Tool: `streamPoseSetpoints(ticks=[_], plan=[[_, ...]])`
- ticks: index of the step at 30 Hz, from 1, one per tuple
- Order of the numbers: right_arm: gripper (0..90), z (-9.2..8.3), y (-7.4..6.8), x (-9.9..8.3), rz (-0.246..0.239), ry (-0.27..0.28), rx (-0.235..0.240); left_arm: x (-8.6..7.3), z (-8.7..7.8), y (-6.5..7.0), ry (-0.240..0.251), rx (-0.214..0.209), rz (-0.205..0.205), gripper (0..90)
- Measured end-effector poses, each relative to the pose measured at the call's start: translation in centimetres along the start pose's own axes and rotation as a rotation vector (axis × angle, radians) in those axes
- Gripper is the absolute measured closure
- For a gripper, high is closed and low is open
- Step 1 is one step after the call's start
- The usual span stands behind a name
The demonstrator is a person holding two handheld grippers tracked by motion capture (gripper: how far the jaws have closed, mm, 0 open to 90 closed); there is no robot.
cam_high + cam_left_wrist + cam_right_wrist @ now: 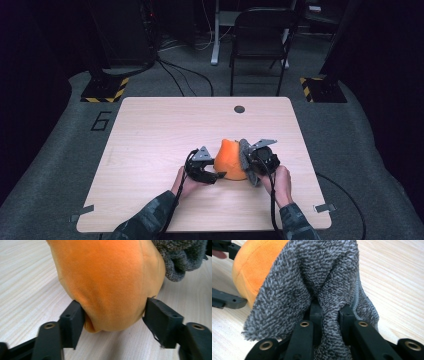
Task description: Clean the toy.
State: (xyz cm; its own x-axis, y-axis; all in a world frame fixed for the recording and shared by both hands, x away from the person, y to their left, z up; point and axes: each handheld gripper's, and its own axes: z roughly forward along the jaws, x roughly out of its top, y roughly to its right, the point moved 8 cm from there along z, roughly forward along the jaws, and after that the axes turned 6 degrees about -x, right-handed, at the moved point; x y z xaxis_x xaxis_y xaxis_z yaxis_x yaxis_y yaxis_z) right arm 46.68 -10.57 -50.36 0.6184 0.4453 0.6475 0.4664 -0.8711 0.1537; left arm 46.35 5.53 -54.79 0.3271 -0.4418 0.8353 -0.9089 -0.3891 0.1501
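Note:
An orange plush cloth [230, 160] stands bunched up on the wooden table [150, 130], with a grey terry cloth [245, 157] against its right side. My left gripper [219, 175] lies at the orange cloth's lower left. In the left gripper view the orange cloth [107, 282] bulges between the spread jaws of the left gripper [113, 312], which stand loosely at its sides without pinching it. My right gripper [330, 310] is shut on a fold of the grey cloth [312, 277], lifted just off the table, and the orange cloth [249, 270] shows behind it.
A dark round hole [239, 109] sits near the table's far edge. A black folding chair [260, 40] stands beyond the table, with cables on the floor. Bare tabletop spreads to the left and toward the far edge.

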Motion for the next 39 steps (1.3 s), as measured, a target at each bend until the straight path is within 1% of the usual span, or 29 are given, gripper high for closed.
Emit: streamPoseSetpoints(ticks=[1,2,3,5,6,7,8,9,10,12,13,14,15,17,18,19,20,22,24,25,27,28,29,30,31,32,33,35,39], plan=[[77.8,0.1,0.1,0.0,0.002,-0.001,0.004,-0.1,0.0,0.1,-0.004,-0.010,0.002,27.7],[77.8,0.1,0.1,0.0,0.012,-0.006,0.010,-0.1,-0.1,0.0,0.001,-0.001,0.012,25.7],[77.8,0.1,0.2,-0.1,0.011,-0.005,0.009,-0.2,-0.3,0.0,-0.009,0.002,0.031,23.8],[77.8,0.1,0.1,0.0,0.005,-0.005,0.006,-0.3,-0.7,0.4,-0.015,0.014,0.078,15.3],[77.8,0.1,0.1,0.0,0.003,-0.004,0.001,-0.2,-0.9,0.5,-0.014,0.021,0.106,16.2],[77.8,0.1,0.1,0.0,0.004,-0.010,-0.003,-0.2,-1.1,0.5,-0.017,0.028,0.134,14.8],[77.8,0.2,0.1,0.1,-0.002,-0.010,0.001,-0.2,-1.1,0.4,-0.014,0.032,0.143,15.1],[77.8,0.2,0.1,0.1,0.001,-0.006,0.001,-0.2,-1.1,0.4,0.005,0.011,0.129,14.3],[77.8,0.2,0.2,0.1,0.010,-0.007,0.006,-0.3,-1.1,0.3,0.011,0.007,0.119,13.6],[77.8,0.3,0.3,0.0,0.016,-0.005,0.008,-0.9,-0.7,0.0,-0.007,0.009,0.122,14.1],[77.8,0.3,0.3,0.1,0.014,-0.002,0.009,-1.1,-0.5,-0.1,-0.013,0.013,0.128,13.9],[77.8,0.3,0.3,0.1,0.014,-0.002,0.008,-1.4,-0.2,-0.3,-0.031,0.025,0.136,14.2],[77.8,0.3,0.3,0.1,0.019,-0.006,0.005,-1.5,0.0,-0.4,-0.034,0.024,0.140,14.0],[77.8,0.4,0.4,0.1,0.009,-0.005,0.005,-1.3,0.3,-0.5,-0.017,0.027,0.141,14.1],[77.8,0.4,0.4,0.2,0.016,-0.007,0.007,-1.2,0.4,-0.5,-0.016,0.021,0.144,14.4],[77.8,0.5,0.4,0.2,0.016,-0.007,0.012,-1.1,0.6,-0.3,-0.002,0.010,0.131,14.4],[77.8,0.5,0.5,0.2,0.023,-0.007,0.012,-1.0,0.8,-0.2,-0.005,0.009,0.124,15.0],[77.8,0.5,0.5,0.1,0.026,-0.010,0.005,-1.1,1.3,0.1,-0.028,0.012,0.155,15.0],[77.8,0.4,0.6,0.1,0.012,-0.010,0.001,-1.1,1.5,-0.1,-0.040,0.029,0.189,15.0],[77.8,0.5,0.6,0.1,0.016,-0.011,-0.001,-0.9,1.5,-0.2,-0.029,0.040,0.186,15.0],[77.7,0.5,0.6,0.1,0.020,-0.012,-0.001,-0.8,1.6,-0.3,-0.008,0.042,0.194,15.1],[77.8,0.5,0.6,0.1,0.022,-0.011,-0.002,-0.8,1.7,-0.4,-0.008,0.053,0.203,15.3],[77.8,0.5,0.6,0.0,0.028,-0.010,-0.003,-0.9,1.8,-0.3,-0.009,0.052,0.215,15.3],[77.8,0.5,0.6,0.0,0.020,-0.007,-0.003,-0.9,1.9,-0.3,-0.016,0.063,0.230,15.3],[77.8,0.4,0.5,0.0,0.025,-0.011,-0.004,-0.9,2.0,-0.3,-0.022,0.080,0.254,15.5],[77.8,0.5,0.6,0.0,0.025,-0.009,-0.006,-0.9,2.0,-0.1,-0.018,0.076,0.257,15.9],[77.8,0.5,0.6,0.0,0.025,-0.013,-0.006,-0.8,2.1,-0.2,-0.014,0.085,0.267,16.3],[77.8,0.6,0.6,0.0,0.028,-0.007,0.000,-0.7,2.0,-0.2,-0.010,0.088,0.280,20.6],[77.8,0.6,0.8,0.0,0.032,-0.006,-0.003,-0.5,2.0,-0.1,0.000,0.102,0.307,36.0]])
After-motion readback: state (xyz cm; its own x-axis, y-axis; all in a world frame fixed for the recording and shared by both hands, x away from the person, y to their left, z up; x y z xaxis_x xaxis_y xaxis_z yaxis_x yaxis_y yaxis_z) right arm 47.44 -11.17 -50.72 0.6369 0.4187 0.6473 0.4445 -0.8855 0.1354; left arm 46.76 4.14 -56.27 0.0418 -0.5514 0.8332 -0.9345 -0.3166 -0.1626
